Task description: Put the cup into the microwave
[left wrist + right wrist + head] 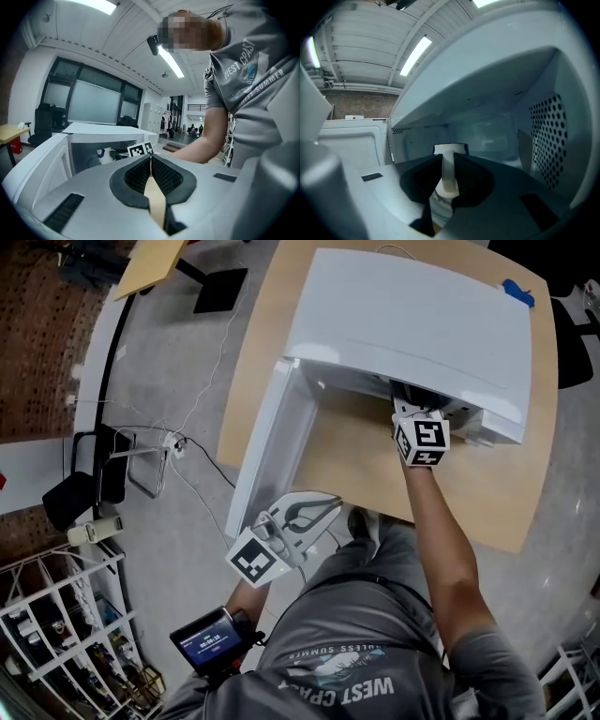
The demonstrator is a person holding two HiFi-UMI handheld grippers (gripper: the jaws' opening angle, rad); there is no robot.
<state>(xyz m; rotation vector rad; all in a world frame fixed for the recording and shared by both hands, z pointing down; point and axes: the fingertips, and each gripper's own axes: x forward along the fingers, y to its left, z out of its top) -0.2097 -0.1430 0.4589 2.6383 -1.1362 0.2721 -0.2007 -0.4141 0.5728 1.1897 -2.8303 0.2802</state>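
Head view has the white microwave (412, 324) on the wooden table (469, 502), its door (267, 442) open wide on your left. Your right gripper (448, 159) is inside the cavity, jaws clamped on what looks like the handle of the cup (450, 150). Your left gripper (151, 158) hangs by the door, jaws together, nothing between them.

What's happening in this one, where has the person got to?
A person is putting a cup into a white microwave on a wooden table. The right gripper is clamped on the cup's handle and reaches into the open cavity. Whether the cup rests on the floor of the oven cannot be told. The left gripper is shut and empty, held back beside the open door.
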